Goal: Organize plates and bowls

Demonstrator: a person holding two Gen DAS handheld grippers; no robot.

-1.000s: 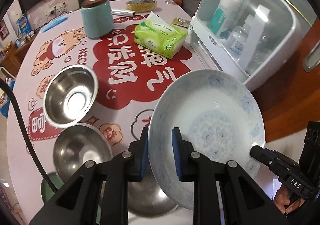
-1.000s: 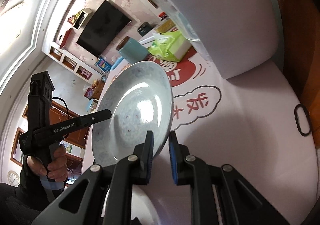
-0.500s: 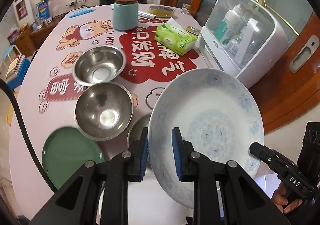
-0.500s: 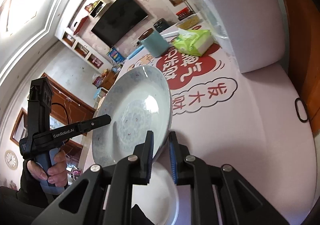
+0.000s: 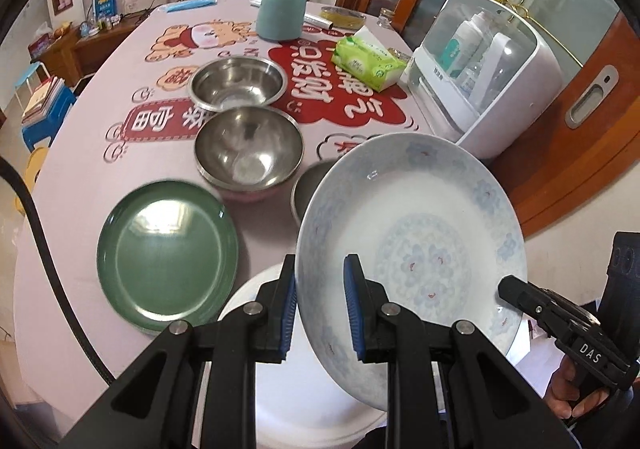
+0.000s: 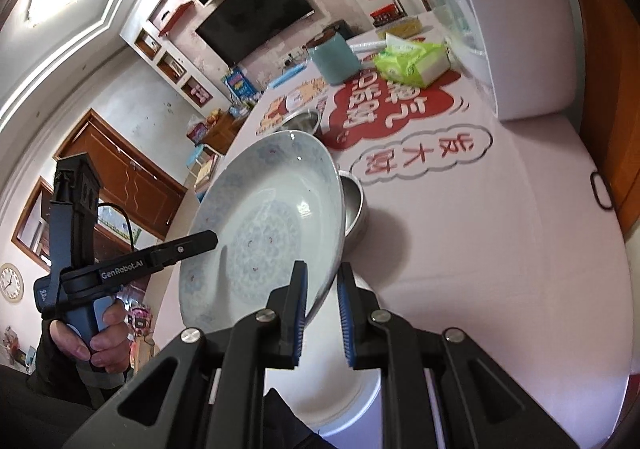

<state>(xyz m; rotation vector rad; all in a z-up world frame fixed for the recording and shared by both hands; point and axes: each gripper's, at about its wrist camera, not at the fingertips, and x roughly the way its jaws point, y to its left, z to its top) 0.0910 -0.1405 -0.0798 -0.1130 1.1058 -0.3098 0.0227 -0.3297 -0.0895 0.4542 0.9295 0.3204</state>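
The table [image 5: 88, 153] extends ahead of both grippers, covered by a pink cloth with red printed panels; the white cabinet [image 5: 486, 79] stands ahead and to the right of the left gripper [image 5: 320, 305], at the table's right edge.

The patterned plate [image 5: 420, 233] is held tilted above the table, off the surface; the left gripper is clamped on its left rim, one blue pad on each face; the right gripper [image 6: 322, 311] straddles the opposite rim [image 6: 334, 249], with a gap showing beside its right pad, so whether it grips cannot be told from these views.

A white plate [image 5: 304, 405] lies flat directly below the left gripper and under the patterned plate; the green plate [image 5: 166, 249] lies just left of the left gripper, touching or overlapping the white plate's edge.

Three steel bowls sit ahead of the left gripper; the near bowl [image 5: 248, 153] is just beyond the green plate; the far bowl [image 5: 238, 83] sits directly behind it, rims close; the third bowl [image 5: 310, 185] is mostly hidden behind the patterned plate.

The teal jar [image 5: 280, 13] with a brown lid stands far ahead; the green tissue pack [image 5: 366, 63] lies ahead and right, near the cabinet; a black ring [image 6: 602, 189] lies at the table edge, right of the right gripper.
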